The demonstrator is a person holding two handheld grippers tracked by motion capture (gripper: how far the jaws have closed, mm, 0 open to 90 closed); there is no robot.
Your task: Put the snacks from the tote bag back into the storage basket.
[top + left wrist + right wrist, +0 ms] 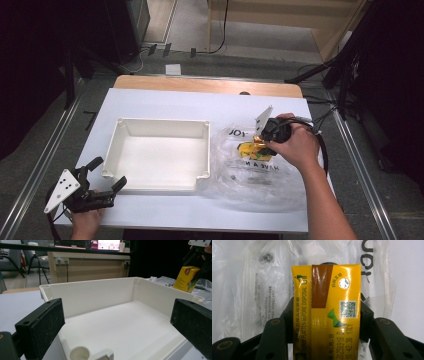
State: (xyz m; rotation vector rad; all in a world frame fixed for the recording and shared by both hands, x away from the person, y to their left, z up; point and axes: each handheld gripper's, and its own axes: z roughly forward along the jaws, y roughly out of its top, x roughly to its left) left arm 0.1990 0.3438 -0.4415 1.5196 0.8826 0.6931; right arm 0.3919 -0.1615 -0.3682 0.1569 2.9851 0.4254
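A yellow drink carton (248, 148) with brown and green print hangs over a crumpled clear plastic bag (250, 177) at the table's right. My right gripper (255, 144) is shut on it, pads pressing its two sides. In the right gripper view the carton (327, 290) stands between the jaws of the right gripper (326, 312), with the bag (249, 277) behind it. My left gripper (107, 172) is open at the front-left corner of an empty white tray (157, 122). The left gripper (116, 326) looks into the tray (95, 282), and the carton (186, 277) shows beyond the tray's far wall.
A white sheet (165, 100) covers the wooden table (200, 85). The bag carries black lettering and lies right beside the tray. Dark stands and cables flank the table on the floor at both sides. A wooden cabinet (87, 267) stands beyond the table.
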